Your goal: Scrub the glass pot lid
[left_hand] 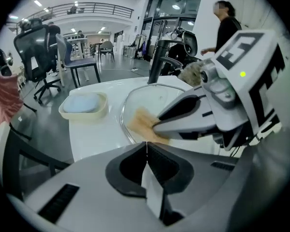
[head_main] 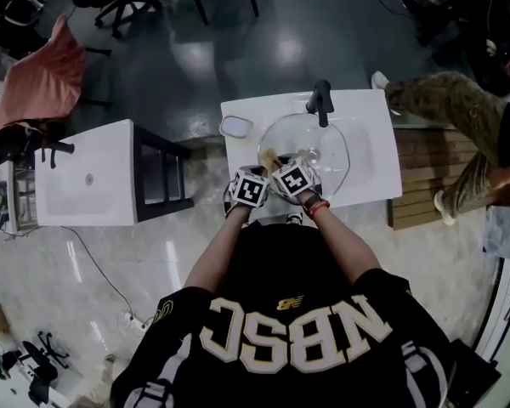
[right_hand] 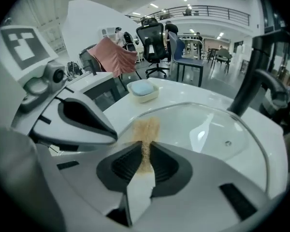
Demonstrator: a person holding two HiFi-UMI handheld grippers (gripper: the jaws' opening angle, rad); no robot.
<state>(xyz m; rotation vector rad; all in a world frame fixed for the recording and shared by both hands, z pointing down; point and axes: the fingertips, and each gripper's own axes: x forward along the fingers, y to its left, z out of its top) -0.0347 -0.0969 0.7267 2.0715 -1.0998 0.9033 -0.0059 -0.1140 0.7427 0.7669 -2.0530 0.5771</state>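
The right gripper is clamping the tan pad, the left gripper sitting shut at the glass lid rim; flat, overlapping strokes would suit.

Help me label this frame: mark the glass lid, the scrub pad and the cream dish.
glass pot lid (right_hand: 232, 124), right gripper view, clear dome surface.
scrub pad (right_hand: 146, 124), right gripper view, tan part ahead of the jaws.
cream dish (left_hand: 82, 114), left gripper view, its front wall.

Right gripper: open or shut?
Shut. The right gripper has its jaws clamped on the tan scrub pad, whose free end lies on the glass lid.
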